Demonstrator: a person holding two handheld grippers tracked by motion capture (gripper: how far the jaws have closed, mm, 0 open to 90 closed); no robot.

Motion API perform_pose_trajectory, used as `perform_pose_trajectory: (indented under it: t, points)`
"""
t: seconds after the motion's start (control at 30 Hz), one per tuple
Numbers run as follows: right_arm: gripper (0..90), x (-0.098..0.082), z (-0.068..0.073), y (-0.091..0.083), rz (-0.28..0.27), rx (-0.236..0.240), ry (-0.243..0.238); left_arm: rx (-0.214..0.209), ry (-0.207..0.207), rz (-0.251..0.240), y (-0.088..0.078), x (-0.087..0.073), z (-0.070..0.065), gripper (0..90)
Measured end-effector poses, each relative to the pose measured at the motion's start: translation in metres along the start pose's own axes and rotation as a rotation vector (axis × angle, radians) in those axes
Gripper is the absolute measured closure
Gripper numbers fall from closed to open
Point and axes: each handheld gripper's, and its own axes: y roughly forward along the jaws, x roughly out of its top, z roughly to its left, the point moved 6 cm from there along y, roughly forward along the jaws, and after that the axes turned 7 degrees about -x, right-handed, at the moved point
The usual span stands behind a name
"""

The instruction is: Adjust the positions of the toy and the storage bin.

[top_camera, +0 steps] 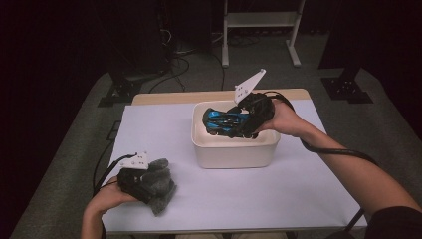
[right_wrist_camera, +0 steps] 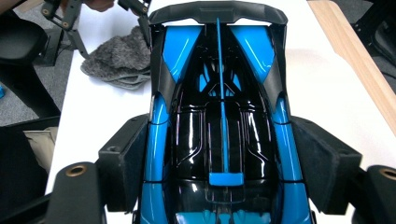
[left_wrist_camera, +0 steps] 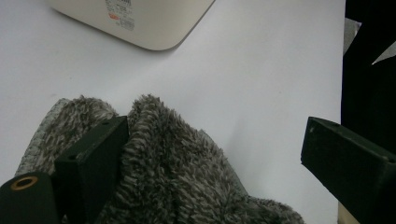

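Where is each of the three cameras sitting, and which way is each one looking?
High view: above the person's side of the table, looking forward and down; both forearms enter from below, the right gripper holding the blue toy car over the white bin.
Left gripper view: rides the left gripper, looking along its black jaws at the grey fuzzy cloth.
Right gripper view: rides the right gripper, its jaws clamping the car's sides.
Shared: the cloth also appears in the right gripper view, and the bin in the left gripper view.

bin (top_camera: 234, 152) blocks mid table (top_camera: 298, 189); front-right open.
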Motion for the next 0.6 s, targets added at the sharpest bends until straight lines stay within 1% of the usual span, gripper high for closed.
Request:
perform_pose_trajectory:
  t: [0.13, 0.17, 0.3, 0.4, 0.47, 0.6]
  points:
    - [25.0, -0.002, -0.007, 0.006, 0.009, 0.000, 0.004, 0.002, 0.002, 0.003, -0.001, -0.001, 0.001, 7.6]
    - [25.0, -0.003, -0.009, 0.009, 0.010, 0.004, 0.011, 0.001, 0.004, 0.004, -0.001, -0.001, 0.001, 7.7]
    - [25.0, -0.005, -0.015, 0.015, 0.019, -0.005, 0.010, -0.002, 0.001, 0.007, -0.001, -0.002, 0.000, 7.6]
    - [25.0, -0.007, -0.018, 0.019, 0.020, 0.000, 0.019, -0.002, 0.001, 0.006, -0.001, -0.002, 0.000, 7.6]
    - [25.0, -0.009, -0.020, 0.021, 0.034, 0.000, 0.017, -0.004, 0.002, 0.004, -0.002, -0.001, 0.000, 7.7]
    - [25.0, -0.013, -0.024, 0.025, 0.034, 0.003, 0.028, -0.005, 0.001, 0.005, -0.002, -0.002, -0.001, 7.6]
